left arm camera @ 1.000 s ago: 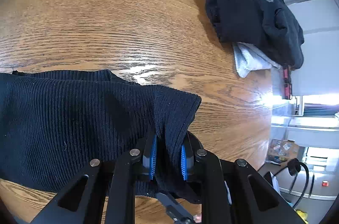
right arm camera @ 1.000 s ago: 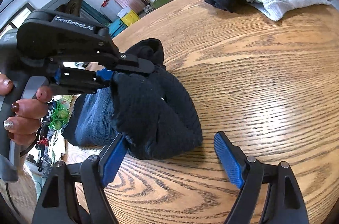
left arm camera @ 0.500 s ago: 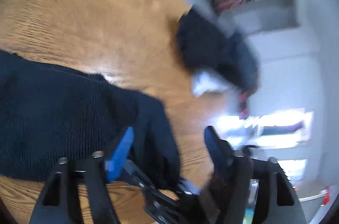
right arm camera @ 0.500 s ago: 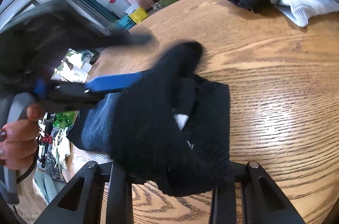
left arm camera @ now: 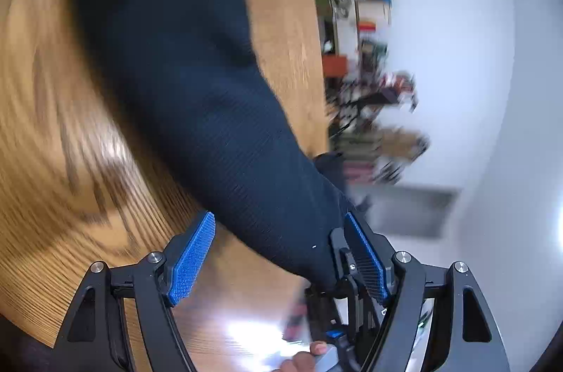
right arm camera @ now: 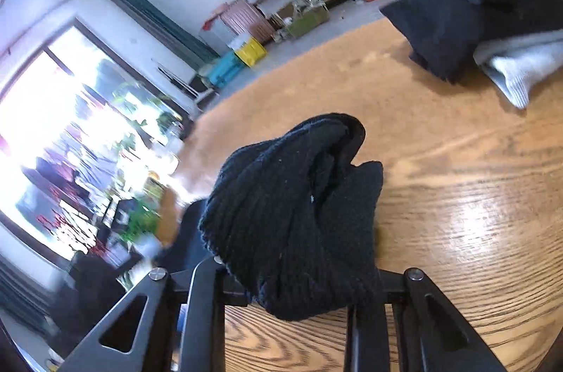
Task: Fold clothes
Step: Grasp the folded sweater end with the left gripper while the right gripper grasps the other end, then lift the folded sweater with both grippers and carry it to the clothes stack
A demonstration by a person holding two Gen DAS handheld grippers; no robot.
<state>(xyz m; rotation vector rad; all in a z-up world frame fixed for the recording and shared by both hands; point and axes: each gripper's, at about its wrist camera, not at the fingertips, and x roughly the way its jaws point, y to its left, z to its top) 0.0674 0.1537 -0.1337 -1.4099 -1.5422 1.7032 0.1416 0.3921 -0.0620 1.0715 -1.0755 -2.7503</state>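
Left wrist view shows me the left gripper [left arm camera: 278,256] with its blue pads [left arm camera: 191,261] spread wide, released; the dark ribbed garment [left arm camera: 211,97] passes between them without being pinched. Its long axis runs from near right, by the right pad, up and away toward the far left over the wooden table [left arm camera: 63,139]. From the right wrist, my right gripper [right arm camera: 292,294] is clenched on a bunched end of the same garment [right arm camera: 299,213], lifted over the near table [right arm camera: 457,196]. Far right sits a pile of folded clothes [right arm camera: 468,20], well apart.
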